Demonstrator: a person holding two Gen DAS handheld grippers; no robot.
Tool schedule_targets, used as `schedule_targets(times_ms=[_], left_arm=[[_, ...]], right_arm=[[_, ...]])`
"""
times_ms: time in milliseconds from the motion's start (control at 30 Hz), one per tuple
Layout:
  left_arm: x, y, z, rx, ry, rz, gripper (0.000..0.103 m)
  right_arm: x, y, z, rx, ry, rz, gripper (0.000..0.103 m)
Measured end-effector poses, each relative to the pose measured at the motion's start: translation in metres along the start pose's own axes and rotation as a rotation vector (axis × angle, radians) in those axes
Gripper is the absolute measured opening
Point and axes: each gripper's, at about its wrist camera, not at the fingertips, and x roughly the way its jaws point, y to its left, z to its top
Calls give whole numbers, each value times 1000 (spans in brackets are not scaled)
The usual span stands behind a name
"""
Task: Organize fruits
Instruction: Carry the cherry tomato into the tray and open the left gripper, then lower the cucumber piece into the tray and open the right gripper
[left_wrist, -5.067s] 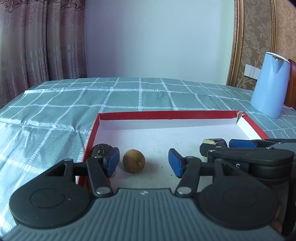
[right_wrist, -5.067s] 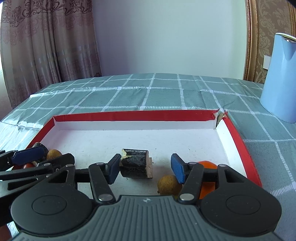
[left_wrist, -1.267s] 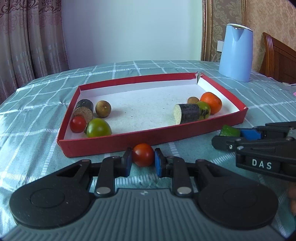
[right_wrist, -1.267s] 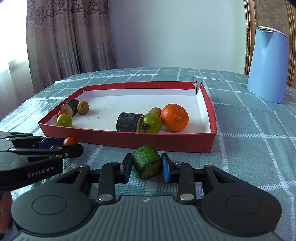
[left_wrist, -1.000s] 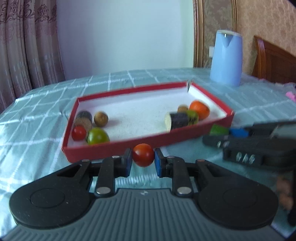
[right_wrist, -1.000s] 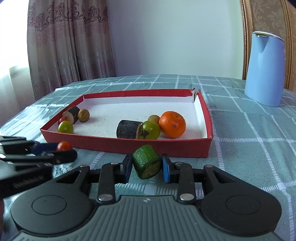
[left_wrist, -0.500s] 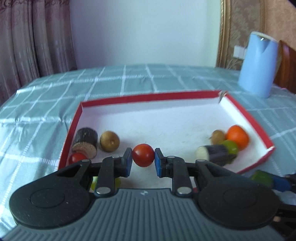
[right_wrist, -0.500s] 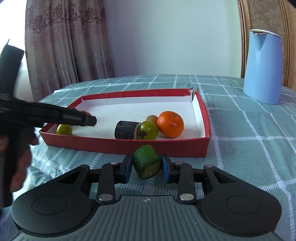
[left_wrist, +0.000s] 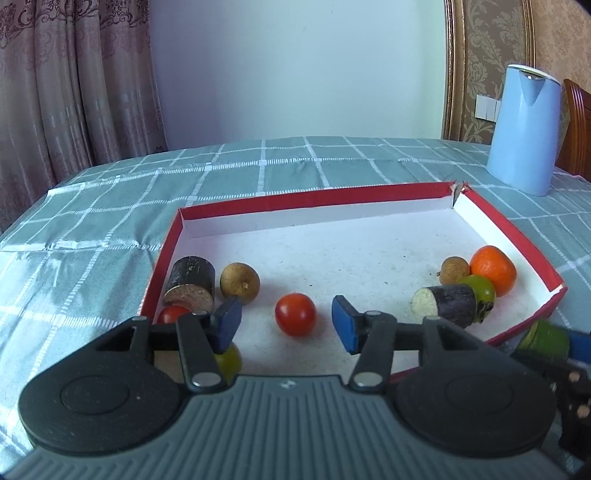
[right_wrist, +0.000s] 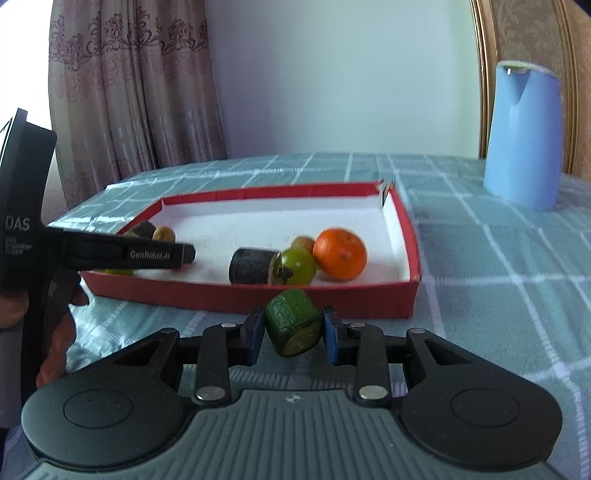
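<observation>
A red-rimmed white tray holds fruit. My left gripper hangs over its near left part, its jaws opening. A red cherry tomato lies on the tray floor between the blue pads, touching neither. At the tray's left are a dark cut piece, a brown longan, another red tomato and a green fruit. At its right lie an orange, a longan, a green tomato and a dark piece. My right gripper is shut on a green chunk just outside the tray's near wall.
A blue kettle stands on the checked green tablecloth at the far right. A wooden chair back shows behind it. Curtains hang at the left. A person's hand holds the left gripper's handle at the left edge of the right wrist view.
My left gripper's pads have parted and the red tomato has dropped from between them onto the tray floor. The right gripper still holds the green chunk in place.
</observation>
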Motion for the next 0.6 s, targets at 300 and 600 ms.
schedule_targets(times_ms=[300,600], left_arm=[[-6,5,-2,-18,-25,0,62],[-6,8,-3,-23,-30,0,64]], right_arm=[[20,20,44,-75,-68,-50,31],[89,31,75,-82,45,-90,31]])
